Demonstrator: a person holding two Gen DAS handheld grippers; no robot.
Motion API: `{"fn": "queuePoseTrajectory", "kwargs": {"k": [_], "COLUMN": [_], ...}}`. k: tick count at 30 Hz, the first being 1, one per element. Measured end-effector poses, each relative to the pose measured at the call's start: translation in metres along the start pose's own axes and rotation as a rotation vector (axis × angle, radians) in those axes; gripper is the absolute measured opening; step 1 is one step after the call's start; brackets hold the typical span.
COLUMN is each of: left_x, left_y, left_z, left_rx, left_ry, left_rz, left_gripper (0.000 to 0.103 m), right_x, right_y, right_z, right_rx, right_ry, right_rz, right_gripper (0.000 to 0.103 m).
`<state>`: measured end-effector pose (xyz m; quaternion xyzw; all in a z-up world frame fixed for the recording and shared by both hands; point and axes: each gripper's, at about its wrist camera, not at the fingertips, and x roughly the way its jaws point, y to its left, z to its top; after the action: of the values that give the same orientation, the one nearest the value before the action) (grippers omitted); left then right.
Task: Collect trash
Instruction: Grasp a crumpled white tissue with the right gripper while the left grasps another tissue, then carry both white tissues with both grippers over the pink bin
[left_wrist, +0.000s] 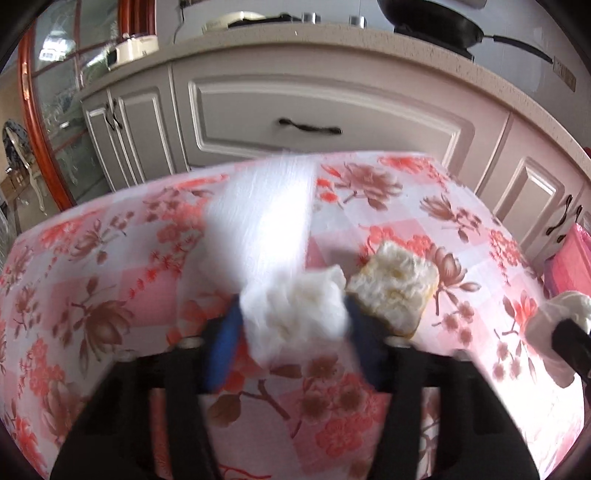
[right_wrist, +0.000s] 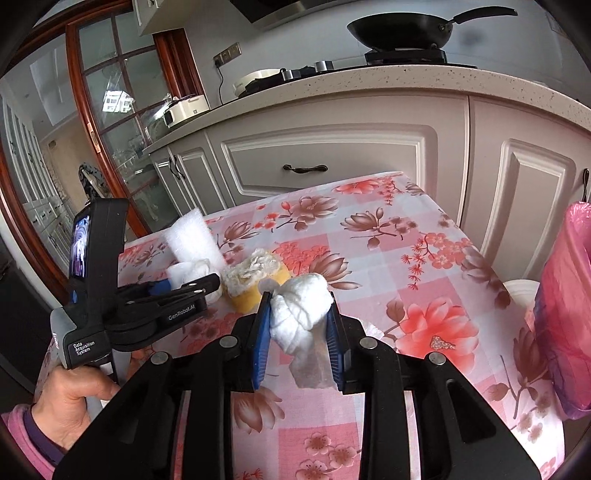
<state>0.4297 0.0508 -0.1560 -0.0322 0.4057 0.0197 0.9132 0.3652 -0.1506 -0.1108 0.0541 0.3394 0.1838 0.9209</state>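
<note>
Your surface (right_wrist: 436, 258) carries a pink floral checked cloth and butts against the white cabinets (right_wrist: 332, 155) along its far edge. A black wok (right_wrist: 400, 31) sits on the stove on the counter above them.

Pink bin bag (right_wrist: 565, 314) hangs just off the surface's right edge, mouth up, with a white bin rim (right_wrist: 521, 291) showing beside it.

Your left gripper (left_wrist: 293, 321) has its jaws closed on a white crumpled tissue wad (left_wrist: 295, 314). A long white strip (left_wrist: 262, 218) trails off that wad toward the far edge; it's blurred in the left wrist view, so I can't tell if it touches the cloth. In the right wrist view the left gripper (right_wrist: 207, 286) is near the surface's left edge, your left hand (right_wrist: 74, 398) on its handle.

Your right gripper (right_wrist: 299, 325) is over the middle of the surface, jaws clamped narrow on a second tissue ball (right_wrist: 301, 314), knotted, with a tail hanging down between the blue pads (right_wrist: 262, 332). From the left wrist view that ball (left_wrist: 550, 332) shows near the right edge.

A chunk of bread (left_wrist: 393, 291), torn white top and yellow crust sides, sits on the cloth just right of the left jaws. In the right wrist view it (right_wrist: 255, 280) lies between the two grippers, close to both.
</note>
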Motion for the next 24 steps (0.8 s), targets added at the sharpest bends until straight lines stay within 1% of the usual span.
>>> {"fn": "queuePoseTrajectory", "kwargs": {"k": [1,2,3,6,13,16,24], "left_x": [-0.002,-0.007,-0.010,-0.027,-0.077,-0.105,-0.167], "left_y": [0.000,-0.002,-0.003,-0.003,0.005,0.007,0.008], "left_z": [-0.002,-0.005,-0.009,-0.022,-0.060,-0.077,-0.098], "left_rx": [0.004,0.019,0.027,0.037,0.019,0.016,-0.004], "left_ry": [-0.007,-0.024,-0.031,-0.065,-0.151,-0.214,-0.360], "left_rz": [-0.002,-0.001,-0.004,-0.019,-0.060,-0.069,-0.094], "left_gripper": [0.034,0.028,0.025,0.022,0.022,0.022,0.022], "right_x": [-0.001,-0.002,-0.002,-0.005,-0.021,-0.030,-0.067], "right_y": [0.001,0.001,0.002,0.006,0.028,0.034,0.045], "right_z": [-0.001,-0.002,-0.003,-0.006,-0.022,-0.030,-0.041], "right_rx": [-0.001,-0.001,-0.001,-0.004,-0.035,-0.041,-0.075], "right_ry": [0.000,0.001,0.001,0.002,-0.003,-0.007,-0.069], "right_rz": [0.001,0.001,0.003,0.010,0.020,0.011,-0.002], "right_gripper": [0.028,0.028,0.028,0.028,0.028,0.028,0.028]}}
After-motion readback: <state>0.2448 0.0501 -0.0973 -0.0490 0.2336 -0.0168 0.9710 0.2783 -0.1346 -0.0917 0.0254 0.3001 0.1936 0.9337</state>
